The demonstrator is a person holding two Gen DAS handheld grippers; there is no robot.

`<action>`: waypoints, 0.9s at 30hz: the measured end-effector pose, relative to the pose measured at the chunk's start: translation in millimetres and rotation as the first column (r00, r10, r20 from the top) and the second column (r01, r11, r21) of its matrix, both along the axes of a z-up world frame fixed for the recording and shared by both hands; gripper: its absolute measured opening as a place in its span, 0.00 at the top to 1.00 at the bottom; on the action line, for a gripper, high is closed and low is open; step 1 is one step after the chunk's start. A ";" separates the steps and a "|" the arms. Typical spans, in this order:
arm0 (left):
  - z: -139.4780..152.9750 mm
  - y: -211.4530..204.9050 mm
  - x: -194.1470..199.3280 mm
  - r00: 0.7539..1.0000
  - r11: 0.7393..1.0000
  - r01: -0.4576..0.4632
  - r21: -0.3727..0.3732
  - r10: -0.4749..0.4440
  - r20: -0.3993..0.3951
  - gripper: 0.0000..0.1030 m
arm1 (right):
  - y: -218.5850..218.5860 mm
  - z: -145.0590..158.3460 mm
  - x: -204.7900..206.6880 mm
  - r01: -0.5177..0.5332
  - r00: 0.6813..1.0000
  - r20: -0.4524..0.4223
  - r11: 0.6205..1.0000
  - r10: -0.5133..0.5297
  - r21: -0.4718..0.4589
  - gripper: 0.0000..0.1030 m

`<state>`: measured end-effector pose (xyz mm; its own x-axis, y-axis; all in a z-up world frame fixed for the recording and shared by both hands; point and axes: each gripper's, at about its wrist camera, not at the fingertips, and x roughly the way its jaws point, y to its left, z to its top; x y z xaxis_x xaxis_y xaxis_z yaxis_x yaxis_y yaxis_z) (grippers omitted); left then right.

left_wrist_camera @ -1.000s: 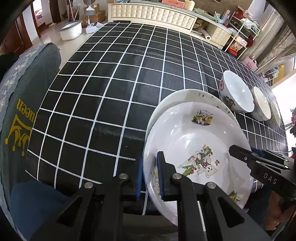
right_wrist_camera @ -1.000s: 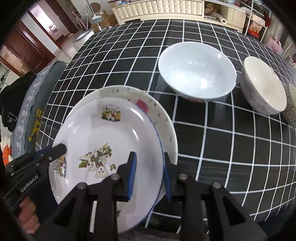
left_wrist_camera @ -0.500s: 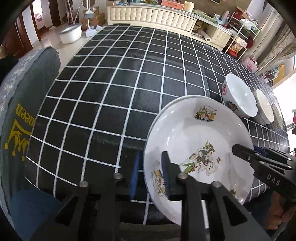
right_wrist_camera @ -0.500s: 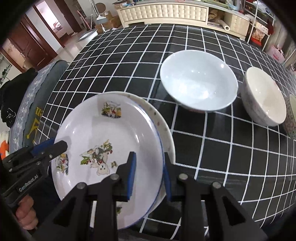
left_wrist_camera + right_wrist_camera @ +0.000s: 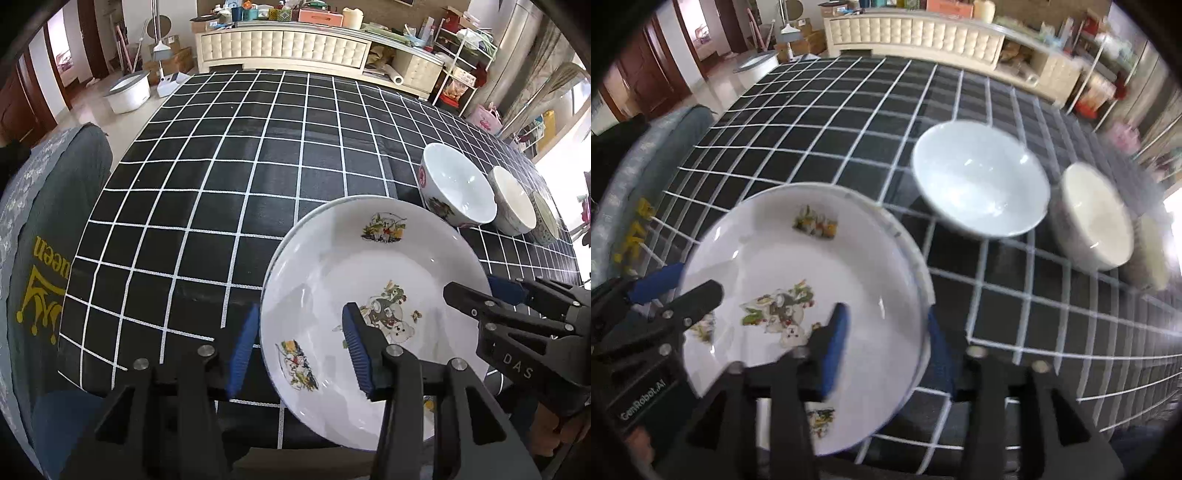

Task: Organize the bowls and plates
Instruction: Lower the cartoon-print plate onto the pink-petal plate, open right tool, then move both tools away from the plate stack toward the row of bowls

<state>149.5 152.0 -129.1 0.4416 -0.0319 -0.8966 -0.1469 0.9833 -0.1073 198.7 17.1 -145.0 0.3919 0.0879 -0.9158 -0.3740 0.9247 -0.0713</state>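
Note:
A white plate with cartoon prints (image 5: 369,266) (image 5: 798,269) lies stacked on a second plate whose rim (image 5: 919,269) shows beneath it, at the near edge of the black checked table (image 5: 258,147). My left gripper (image 5: 299,350) is open, its jaws spread on either side of the plate's left rim. My right gripper (image 5: 886,343) is open, its jaws astride the plates' right rim. A large white bowl (image 5: 458,192) (image 5: 979,184), a cream bowl (image 5: 511,201) (image 5: 1093,218) and a third bowl (image 5: 546,221) stand in a row to the right.
A grey chair back with yellow lettering (image 5: 40,258) stands at the table's left edge. A cream sideboard (image 5: 284,48) and shelves (image 5: 461,74) line the far wall. A white tub (image 5: 127,92) sits on the floor.
Both grippers have opened and let go of the cartoon plate, which now rests squarely on the lower plate. Both cameras have drawn back slightly.

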 end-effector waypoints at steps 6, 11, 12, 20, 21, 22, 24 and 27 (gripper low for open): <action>-2.5 0.5 2.5 1.000 1.000 0.000 -0.007 0.000 0.000 0.56 | -8.7 7.1 3.6 0.031 1.000 0.002 0.999 -0.031 0.038 0.35; 5.4 -1.8 1.1 1.000 1.000 0.002 -0.002 -0.002 0.020 0.56 | -19.4 28.6 -7.5 0.013 0.995 0.095 0.999 -0.017 0.047 0.35; 8.1 -3.5 0.9 1.000 1.000 0.012 0.000 -0.012 0.026 0.56 | -22.6 32.0 -8.4 0.019 0.994 0.106 0.999 -0.024 0.050 0.35; 39.6 -33.2 -4.1 0.990 0.995 0.085 0.053 -0.090 0.112 0.56 | -60.0 70.1 -22.3 0.067 0.968 0.231 0.989 -0.096 0.130 0.32; 43.6 -36.0 -5.4 0.988 0.994 0.083 0.065 -0.090 0.125 0.56 | -61.9 72.3 -24.0 0.067 0.965 0.246 0.994 -0.087 0.087 0.32; 49.3 -40.3 -7.3 0.985 0.994 0.083 0.077 -0.093 0.142 0.56 | -63.2 73.9 -24.9 0.060 0.964 0.256 0.996 -0.074 0.062 0.32; 58.4 -45.3 -9.7 0.981 0.993 0.089 0.080 -0.101 0.168 0.56 | -71.9 77.8 -28.4 0.064 0.962 0.260 0.996 -0.079 0.064 0.32; 70.9 -49.6 -12.8 0.973 0.994 0.081 0.071 -0.095 0.212 0.34 | -88.7 89.3 -34.9 0.077 0.956 0.273 0.989 -0.108 0.123 0.32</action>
<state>136.7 102.4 -58.2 0.6216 -0.0273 -0.7829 -0.0395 0.9970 -0.0661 163.8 -71.6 -55.7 0.6412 0.1335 -0.7557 -0.2665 0.9622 -0.0561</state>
